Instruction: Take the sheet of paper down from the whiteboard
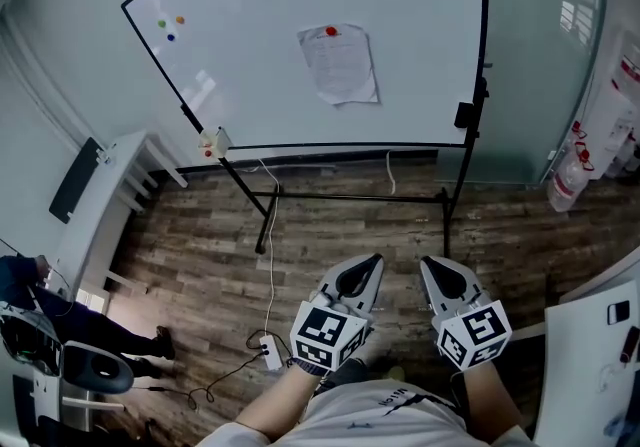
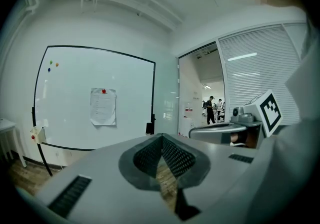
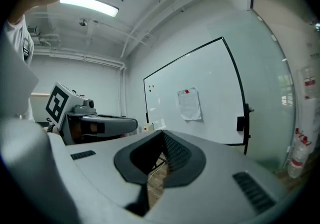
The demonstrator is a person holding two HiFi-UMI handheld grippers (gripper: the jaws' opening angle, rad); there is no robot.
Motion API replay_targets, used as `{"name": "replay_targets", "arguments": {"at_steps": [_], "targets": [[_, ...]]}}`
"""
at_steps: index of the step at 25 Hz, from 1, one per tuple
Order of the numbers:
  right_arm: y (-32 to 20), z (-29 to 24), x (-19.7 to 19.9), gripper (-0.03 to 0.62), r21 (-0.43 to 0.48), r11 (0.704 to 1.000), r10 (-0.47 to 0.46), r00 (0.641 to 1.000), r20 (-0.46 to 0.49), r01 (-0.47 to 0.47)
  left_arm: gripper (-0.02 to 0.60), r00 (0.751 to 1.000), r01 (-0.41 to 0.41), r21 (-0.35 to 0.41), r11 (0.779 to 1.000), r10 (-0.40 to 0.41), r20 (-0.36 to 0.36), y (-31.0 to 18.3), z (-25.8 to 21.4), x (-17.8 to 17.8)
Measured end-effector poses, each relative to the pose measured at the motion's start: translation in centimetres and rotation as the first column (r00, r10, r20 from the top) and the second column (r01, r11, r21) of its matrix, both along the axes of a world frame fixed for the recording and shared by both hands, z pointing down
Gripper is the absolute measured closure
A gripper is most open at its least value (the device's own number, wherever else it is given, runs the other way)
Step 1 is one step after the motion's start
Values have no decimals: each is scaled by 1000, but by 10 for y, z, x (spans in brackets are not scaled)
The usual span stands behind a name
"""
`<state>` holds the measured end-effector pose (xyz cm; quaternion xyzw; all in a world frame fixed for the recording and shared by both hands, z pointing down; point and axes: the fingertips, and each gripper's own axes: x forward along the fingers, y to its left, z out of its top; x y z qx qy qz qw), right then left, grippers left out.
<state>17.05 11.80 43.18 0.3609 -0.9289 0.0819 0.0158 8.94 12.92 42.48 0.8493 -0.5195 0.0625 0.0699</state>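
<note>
Sheet of paper (image 1: 338, 63) up on the whiteboard (image 1: 250, 45), untouched.
Head view: upper centre, under a red magnet (image 1: 331, 31), well apart from left gripper (image 1: 372, 261) and right gripper (image 1: 426, 262). Gripper views: both clenched, empty. Light, floppy, tearable; likely pinch a lower corner.

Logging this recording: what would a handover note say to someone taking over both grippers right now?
Left gripper: jaws together, empty.
Right gripper: jaws together, empty.
Both held low by the person's body, pointing at the whiteboard, well short of it.
Sheet of paper: on the board, near its middle, pinned at its top by a red magnet.
Done: nothing; paper untouched.
Left: approach the board, grip the sheet, probably at its free lower edge, and pull it from under the magnet.
</note>
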Motion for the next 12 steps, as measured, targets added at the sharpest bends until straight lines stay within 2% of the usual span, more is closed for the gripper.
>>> {"name": "replay_targets", "arguments": {"at_steps": [7, 12], "targets": [[-38, 15, 9, 582, -33, 997, 68, 998, -9, -68, 568, 998, -63, -6, 998, 63, -16, -49, 9, 5], [-84, 27, -7, 582, -58, 991, 116, 993, -21, -117, 568, 993, -114, -8, 993, 114, -16, -97, 19, -9]]}}
